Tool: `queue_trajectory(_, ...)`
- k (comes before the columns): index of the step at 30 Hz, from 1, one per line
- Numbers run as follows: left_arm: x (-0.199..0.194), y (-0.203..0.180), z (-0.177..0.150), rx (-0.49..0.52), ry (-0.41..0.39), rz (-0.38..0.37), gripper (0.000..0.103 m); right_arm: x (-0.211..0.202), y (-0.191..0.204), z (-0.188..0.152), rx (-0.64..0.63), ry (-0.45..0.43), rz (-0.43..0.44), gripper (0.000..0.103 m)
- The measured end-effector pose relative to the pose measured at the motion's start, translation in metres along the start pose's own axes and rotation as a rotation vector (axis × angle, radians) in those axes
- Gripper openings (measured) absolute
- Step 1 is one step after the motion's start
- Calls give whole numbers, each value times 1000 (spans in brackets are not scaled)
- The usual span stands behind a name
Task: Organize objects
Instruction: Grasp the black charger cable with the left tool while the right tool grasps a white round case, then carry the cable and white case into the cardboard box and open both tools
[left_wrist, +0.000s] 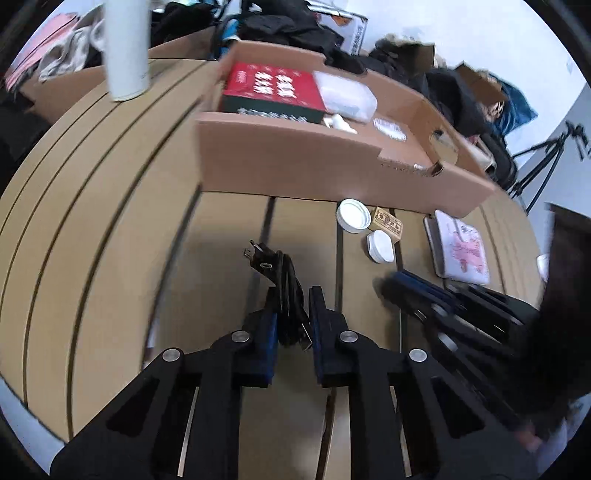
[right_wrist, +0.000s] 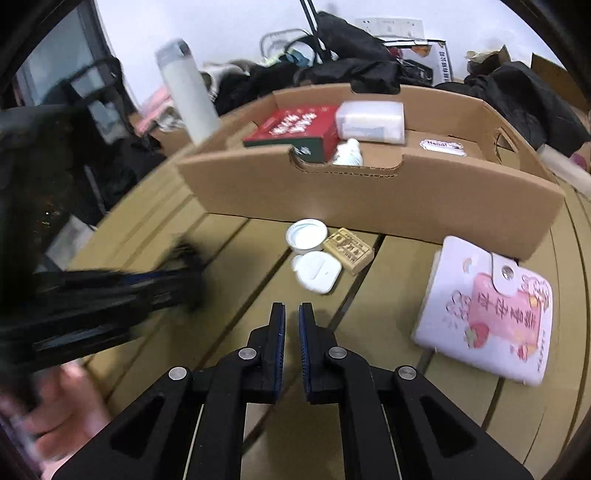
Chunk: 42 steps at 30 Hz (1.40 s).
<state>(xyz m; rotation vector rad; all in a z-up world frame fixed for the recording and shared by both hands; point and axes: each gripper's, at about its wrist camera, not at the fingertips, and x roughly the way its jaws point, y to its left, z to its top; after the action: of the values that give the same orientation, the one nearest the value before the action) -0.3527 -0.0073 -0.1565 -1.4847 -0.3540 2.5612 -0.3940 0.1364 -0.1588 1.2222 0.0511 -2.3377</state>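
The left gripper (left_wrist: 291, 295) is clamped on a bundled black cable (left_wrist: 286, 280) over the slatted tan table (left_wrist: 110, 221); the right gripper (right_wrist: 291, 310) is pinched together, empty. Beyond sit a white lid (right_wrist: 306, 234), white case (right_wrist: 317, 271), notebook (right_wrist: 491, 314) and cardboard box (right_wrist: 369, 192) (clothes heaped behind).

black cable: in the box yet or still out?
Out. The coiled cable is clamped between the left tool's fingers over the table, short of the box.

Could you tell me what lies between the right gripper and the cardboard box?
In the right wrist view, between the right gripper and the box lie a white case, a round lid and a tan block.
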Motion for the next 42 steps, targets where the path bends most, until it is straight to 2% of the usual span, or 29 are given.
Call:
queue_trajectory(3, -17, 11, -1, -34, -36, -15, 12, 7, 2, 2, 13, 4, 1, 11)
queue_trajectory(8, -22, 18, -2, -68, -48, -31, 12, 11, 2, 7, 41, -3, 0, 26)
queue_trajectory(10, -18, 19, -3, -68, -34, -40, 12, 14, 4, 10, 45, -7, -30, 27)
queue_trajectory(14, -13, 24, -6, -77, -22, -72, 12, 19, 8, 16, 49, -5, -37, 27)
queue_trajectory(19, -17, 31, -11, -93, -29, -104, 12, 13, 19, 18, -5, 0, -143, 27)
queue_trajectory(22, -13, 34, -11, -101, -25, -118, 12, 11, 17, 19, 6, -11, -136, 27)
queue_trajectory(24, -10, 34, -11, -97, -11, -119, 12, 12, 21, 21, -3, 11, -167, 27)
queue_trajectory(27, -11, 35, -13, -95, -16, -121, 12, -5, 26, 21, -12, -33, -157, 27)
queue_trajectory(28, -11, 35, -13, -97, -18, -126, 12, -8, 24, 20, -9, -45, -169, 33)
queue_trajectory(29, -11, 35, -13, -98, -18, -132, 12, -9, 23, 20, -9, -53, -188, 48)
queue_trajectory(31, -8, 34, -13, -96, -12, -132, 12, -2, 17, 22, -9, -54, -221, 68)
queue_trajectory(37, -11, 35, -12, -92, -18, -119, 12, 31, 5, 29, 62, -22, -238, 67)
queue_trajectory(39, -13, 35, -12, -92, -20, -107, 12, 29, 5, 31, 76, -49, -269, 47)
queue_trajectory(40, -14, 34, -12, -91, -22, -101, 12, 30, 5, 31, 77, -35, -285, 30)
queue_trajectory(42, -20, 31, -12, -82, -24, -83, 12, 28, 4, 28, 76, -20, -265, 30)
